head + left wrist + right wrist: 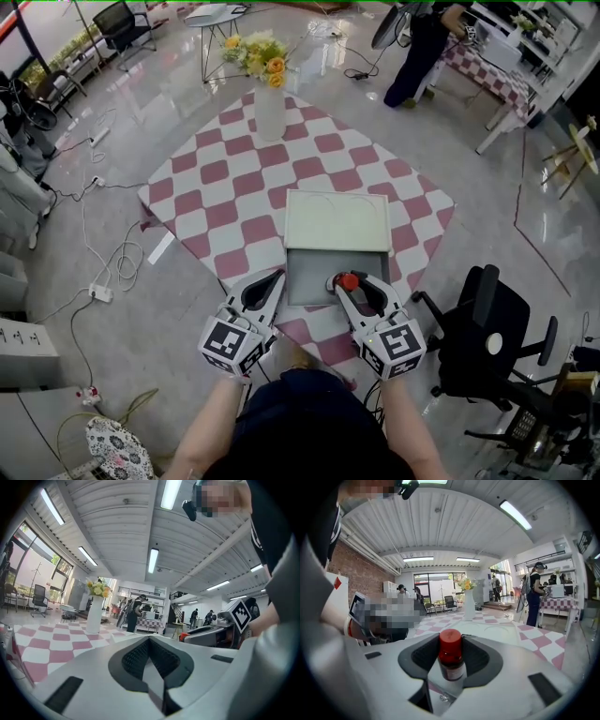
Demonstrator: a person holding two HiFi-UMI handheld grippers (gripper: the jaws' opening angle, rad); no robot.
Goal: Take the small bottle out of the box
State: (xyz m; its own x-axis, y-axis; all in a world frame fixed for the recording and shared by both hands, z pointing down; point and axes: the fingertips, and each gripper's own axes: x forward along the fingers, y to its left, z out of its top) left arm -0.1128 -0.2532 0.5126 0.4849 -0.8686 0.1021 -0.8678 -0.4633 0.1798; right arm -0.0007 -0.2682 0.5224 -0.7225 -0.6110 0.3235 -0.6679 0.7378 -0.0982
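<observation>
Clamping the bottle point(451, 660) between its pads, the right gripper point(351, 285) holds it upright by the body, with the red cap standing clear above the jaws. A grip low on the glass leaves the cap free and keeps the bottle from tipping. In the head view the bottle hangs over the near right part of the box point(307, 277), whose lid point(337, 221) lies folded back and flat on the table point(211, 192), so the opening is clear for a straight lift. The bottle looks raised off the box floor, though no view shows whether it has cleared the rim.

The left gripper point(271, 282) has its jaws together on nothing. It sits just beside the box's near left corner, probably to steady the box if it shifts, but whether it touches the wall cannot be told.

Taking the bottle out seems nearly done. What is left is probably to carry it past the front edge and set it on the cloth. The vase point(269, 111) stands well apart at the far side, out of the way.
</observation>
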